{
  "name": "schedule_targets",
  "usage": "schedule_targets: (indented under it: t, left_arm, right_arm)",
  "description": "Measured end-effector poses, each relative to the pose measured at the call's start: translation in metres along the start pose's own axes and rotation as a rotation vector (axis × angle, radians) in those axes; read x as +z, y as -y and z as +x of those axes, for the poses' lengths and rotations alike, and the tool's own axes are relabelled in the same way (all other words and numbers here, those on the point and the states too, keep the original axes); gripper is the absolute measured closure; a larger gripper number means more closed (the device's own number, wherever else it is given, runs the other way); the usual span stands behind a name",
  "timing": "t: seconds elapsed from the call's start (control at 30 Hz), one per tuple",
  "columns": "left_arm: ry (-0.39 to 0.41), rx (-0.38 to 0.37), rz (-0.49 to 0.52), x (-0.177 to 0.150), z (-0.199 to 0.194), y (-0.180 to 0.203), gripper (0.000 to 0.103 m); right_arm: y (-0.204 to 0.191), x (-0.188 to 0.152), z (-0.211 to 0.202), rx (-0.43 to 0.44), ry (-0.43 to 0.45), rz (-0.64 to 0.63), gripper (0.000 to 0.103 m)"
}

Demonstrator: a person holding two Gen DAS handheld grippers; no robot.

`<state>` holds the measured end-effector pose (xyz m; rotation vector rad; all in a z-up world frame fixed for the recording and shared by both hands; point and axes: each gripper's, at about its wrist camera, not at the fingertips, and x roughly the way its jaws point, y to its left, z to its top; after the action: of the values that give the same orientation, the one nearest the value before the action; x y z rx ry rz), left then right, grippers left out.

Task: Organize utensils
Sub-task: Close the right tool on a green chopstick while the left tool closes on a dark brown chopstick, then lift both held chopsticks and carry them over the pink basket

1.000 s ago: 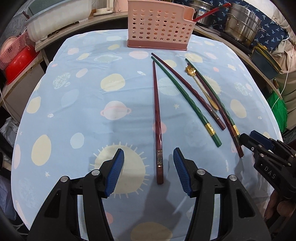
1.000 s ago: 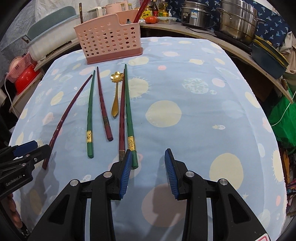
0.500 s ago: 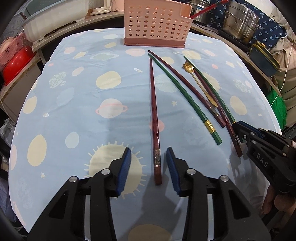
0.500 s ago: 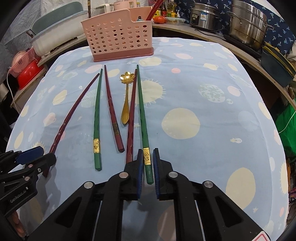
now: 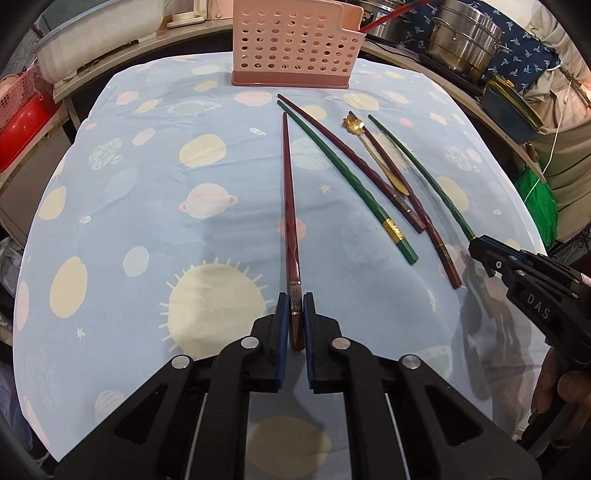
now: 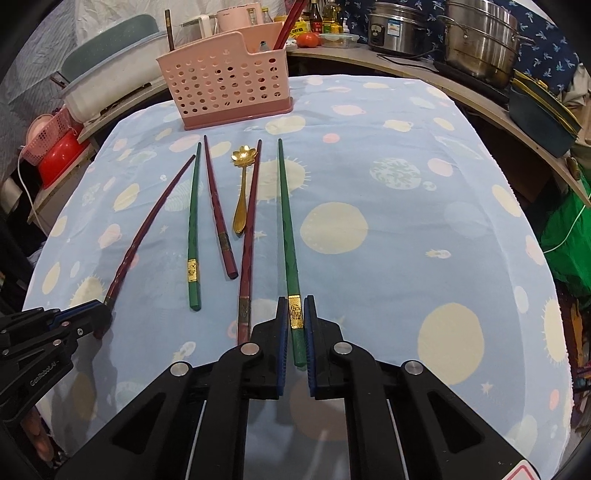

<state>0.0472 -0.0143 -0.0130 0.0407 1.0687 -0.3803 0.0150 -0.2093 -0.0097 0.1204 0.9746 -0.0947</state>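
My left gripper (image 5: 294, 306) is shut on the thick end of a dark red chopstick (image 5: 289, 206), which lies along the cloth. My right gripper (image 6: 296, 312) is shut on the gold-banded end of a green chopstick (image 6: 286, 229); it shows in the left wrist view (image 5: 476, 249) too. Between them lie another green chopstick (image 6: 192, 236), two more dark red chopsticks (image 6: 218, 206) (image 6: 248, 236) and a gold flower spoon (image 6: 242, 192). A pink perforated utensil holder (image 6: 225, 81) stands at the table's far edge, with chopsticks in it.
The table carries a light blue planet-print cloth (image 6: 406, 206). Behind it a shelf holds steel pots (image 6: 480, 40), a rice cooker (image 6: 397, 27) and bottles. A red bowl and pink basket (image 6: 51, 155) sit at the left. A green bag (image 6: 569, 236) hangs at the right.
Both grippers have moved forward and closed: the left one onto the dark red chopstick's end, the right one onto the green chopstick's banded end.
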Motion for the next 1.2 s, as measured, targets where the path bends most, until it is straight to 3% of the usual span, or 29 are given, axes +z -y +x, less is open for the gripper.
schedule_targets:
  t: [0.33,0.53,0.93,1.2]
  left_arm:
    - [0.061,-0.006,0.0,0.002,-0.033,-0.001,0.096]
    - [0.14,-0.009,-0.017,0.015,-0.07,-0.006,0.096]
    - [0.349,0.021,-0.033,0.082,-0.15,-0.017,0.096]
    - [0.438,0.033,-0.011,0.131,-0.177,-0.012,0.096]
  right_arm:
    - [0.006,0.002,-0.035,0.012,0.028,0.014,0.096]
    - [0.007,0.014,-0.071,0.03,0.105,0.013,0.096]
    - [0.007,0.066,-0.133,0.065,0.271,0.013,0.096]
    - [0.007,0.109,-0.156,0.112,0.352,0.018,0.096]
